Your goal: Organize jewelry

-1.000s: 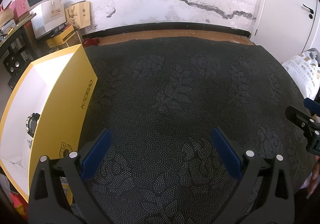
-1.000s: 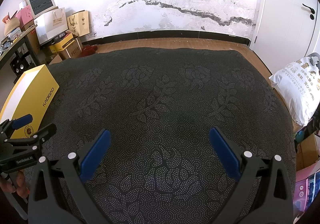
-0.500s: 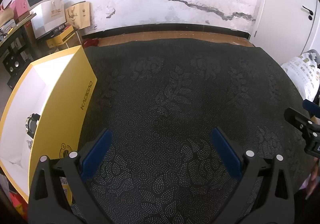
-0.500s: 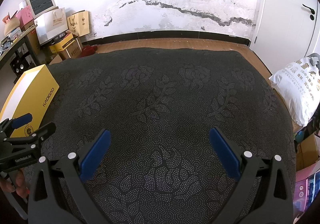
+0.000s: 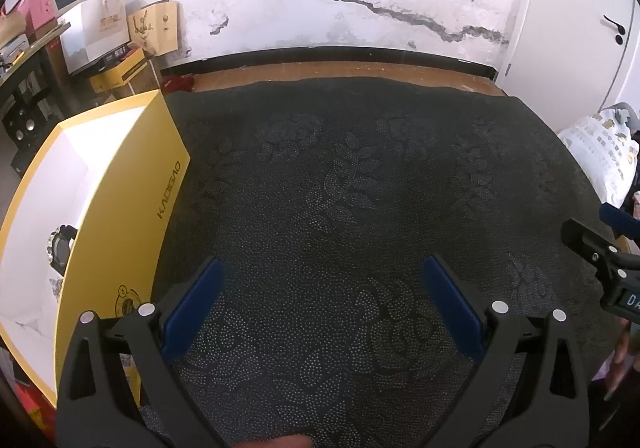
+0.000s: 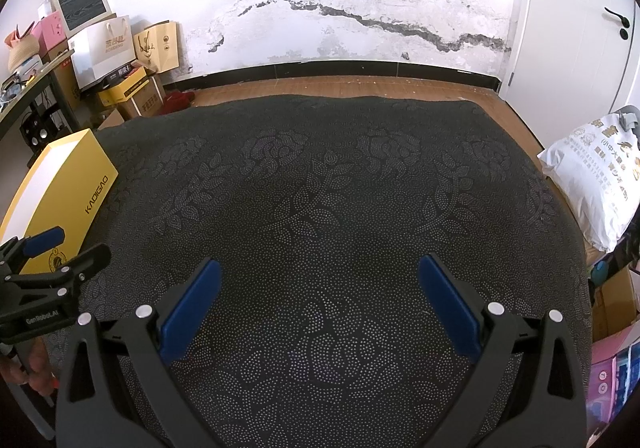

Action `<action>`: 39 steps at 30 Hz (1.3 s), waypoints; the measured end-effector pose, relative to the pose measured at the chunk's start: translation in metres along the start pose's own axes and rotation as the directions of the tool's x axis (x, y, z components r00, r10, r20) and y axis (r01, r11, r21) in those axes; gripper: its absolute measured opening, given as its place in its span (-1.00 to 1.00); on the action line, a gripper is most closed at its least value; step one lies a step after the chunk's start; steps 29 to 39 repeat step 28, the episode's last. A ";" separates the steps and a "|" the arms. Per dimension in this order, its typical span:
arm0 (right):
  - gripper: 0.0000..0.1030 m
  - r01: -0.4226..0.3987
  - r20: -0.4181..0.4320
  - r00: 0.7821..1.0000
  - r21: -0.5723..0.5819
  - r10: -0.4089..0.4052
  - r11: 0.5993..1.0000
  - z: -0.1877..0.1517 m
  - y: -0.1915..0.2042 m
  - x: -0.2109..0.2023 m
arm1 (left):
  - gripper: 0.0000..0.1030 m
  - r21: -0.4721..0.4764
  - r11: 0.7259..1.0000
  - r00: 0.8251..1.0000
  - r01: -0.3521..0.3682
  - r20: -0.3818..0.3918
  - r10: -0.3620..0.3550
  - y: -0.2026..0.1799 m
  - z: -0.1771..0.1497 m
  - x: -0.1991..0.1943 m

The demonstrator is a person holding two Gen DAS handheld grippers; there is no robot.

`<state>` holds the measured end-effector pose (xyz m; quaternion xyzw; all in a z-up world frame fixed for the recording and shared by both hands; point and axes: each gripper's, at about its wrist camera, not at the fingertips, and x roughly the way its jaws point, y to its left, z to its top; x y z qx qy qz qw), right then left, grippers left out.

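Note:
An open yellow box (image 5: 132, 208) with a white lining stands at the left edge of the black patterned cloth (image 5: 340, 208); a black watch (image 5: 60, 248) lies inside it. My left gripper (image 5: 320, 304) hovers open over the cloth just right of the box, nothing between its blue pads. My right gripper (image 6: 318, 304) is also open and empty above the cloth's middle. The right wrist view shows the yellow box (image 6: 68, 204) at far left with the left gripper (image 6: 48, 280) in front of it. At the left wrist view's right edge is the right gripper (image 5: 608, 260).
Paper bags and cartons (image 6: 120, 48) are piled by the cracked wall at back left. A white printed sack (image 6: 596, 172) lies beyond the cloth's right edge, with a white door (image 6: 580, 8) behind it. Boxes (image 6: 616, 360) sit low on the right.
The left wrist view has shifted slightly, so the box and the right gripper sit a little lower in the frame. Both grippers stay open.

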<state>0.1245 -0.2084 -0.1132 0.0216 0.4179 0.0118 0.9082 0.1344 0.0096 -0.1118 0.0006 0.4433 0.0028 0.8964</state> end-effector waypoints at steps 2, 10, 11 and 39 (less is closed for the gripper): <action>0.86 0.001 0.000 1.000 0.001 -0.001 1.000 0.000 0.000 0.000 | 0.88 0.007 1.000 1.000 -0.007 0.002 0.007 0.000 0.000 0.000; 0.86 0.000 0.000 1.000 0.003 0.000 1.000 0.000 0.000 0.000 | 0.88 -0.006 1.000 0.999 -0.008 0.039 0.008 -0.002 -0.004 -0.005; 0.86 0.000 -0.001 1.000 0.004 0.000 1.000 0.000 -0.001 0.000 | 0.88 -0.005 1.000 0.999 -0.007 0.043 0.007 -0.002 -0.004 -0.006; 0.86 0.001 0.001 1.000 0.003 -0.001 1.000 0.000 0.000 0.000 | 0.88 -0.029 0.999 1.000 -0.026 0.014 0.027 0.001 -0.001 -0.002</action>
